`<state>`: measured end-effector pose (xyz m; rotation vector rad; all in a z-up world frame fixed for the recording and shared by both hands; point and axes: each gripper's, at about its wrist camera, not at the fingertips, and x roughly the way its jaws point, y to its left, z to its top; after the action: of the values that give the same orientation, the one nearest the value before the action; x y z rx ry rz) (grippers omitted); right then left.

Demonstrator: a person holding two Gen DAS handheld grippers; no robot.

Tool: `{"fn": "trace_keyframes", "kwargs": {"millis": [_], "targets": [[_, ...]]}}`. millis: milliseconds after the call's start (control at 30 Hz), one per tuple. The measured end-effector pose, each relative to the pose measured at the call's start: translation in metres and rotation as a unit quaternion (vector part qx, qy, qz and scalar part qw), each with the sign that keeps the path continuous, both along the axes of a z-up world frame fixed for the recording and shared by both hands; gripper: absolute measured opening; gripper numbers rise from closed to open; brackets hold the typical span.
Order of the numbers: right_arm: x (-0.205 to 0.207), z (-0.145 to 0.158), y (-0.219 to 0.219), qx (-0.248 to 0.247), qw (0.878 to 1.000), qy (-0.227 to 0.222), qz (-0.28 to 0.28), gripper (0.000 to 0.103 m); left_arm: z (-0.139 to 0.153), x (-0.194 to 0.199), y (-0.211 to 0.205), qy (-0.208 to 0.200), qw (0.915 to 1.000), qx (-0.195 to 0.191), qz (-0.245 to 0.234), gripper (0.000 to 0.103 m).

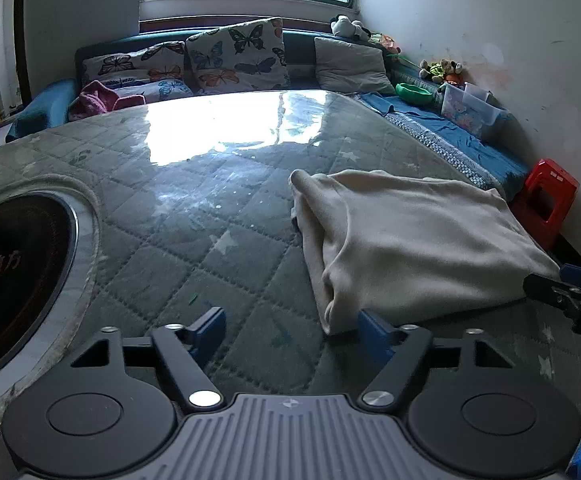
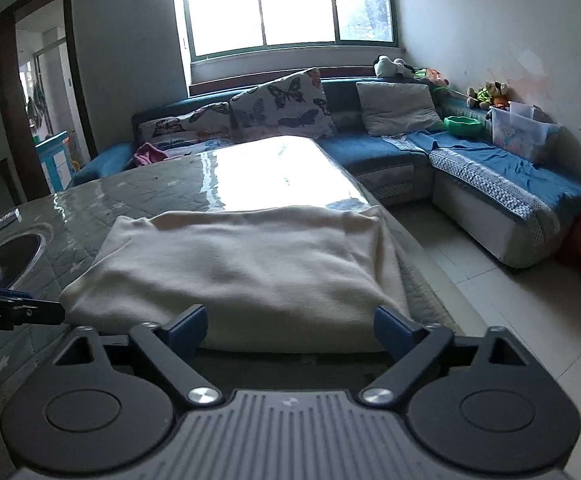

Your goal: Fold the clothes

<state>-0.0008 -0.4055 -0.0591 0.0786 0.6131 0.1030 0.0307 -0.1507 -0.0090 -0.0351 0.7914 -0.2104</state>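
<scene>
A cream garment (image 1: 410,240) lies folded into a rough rectangle on the quilted, glass-topped table (image 1: 210,208), near its right edge. My left gripper (image 1: 290,332) is open and empty, low over the table, its right fingertip by the garment's near left corner. My right gripper (image 2: 290,330) is open and empty, its fingertips at the near edge of the garment (image 2: 242,268). The right gripper's tip shows at the right of the left wrist view (image 1: 570,292); the left gripper's tip shows at the left of the right wrist view (image 2: 14,308).
A round black cooktop (image 1: 14,276) is set into the table at the left. A blue corner sofa (image 2: 490,168) with butterfly pillows (image 2: 282,104), a green bowl and a plastic box stands behind. A red stool (image 1: 546,200) stands on the floor at the right.
</scene>
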Motion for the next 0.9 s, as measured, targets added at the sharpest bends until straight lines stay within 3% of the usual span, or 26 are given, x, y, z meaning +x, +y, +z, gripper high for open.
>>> {"fn": "trace_keyframes", "kwargs": {"millis": [467, 900], "targets": [[-0.018, -0.002, 0.023, -0.001, 1.0, 0.002, 0.005, 0.103, 0.004, -0.029, 0.008, -0.014, 0.9999, -0.001, -0.008, 0.1], [-0.036, 0.001, 0.031, -0.006, 1.0, -0.007, -0.004, 0.103, 0.002, -0.049, 0.005, -0.013, 0.9998, -0.001, -0.013, 0.103]]}}
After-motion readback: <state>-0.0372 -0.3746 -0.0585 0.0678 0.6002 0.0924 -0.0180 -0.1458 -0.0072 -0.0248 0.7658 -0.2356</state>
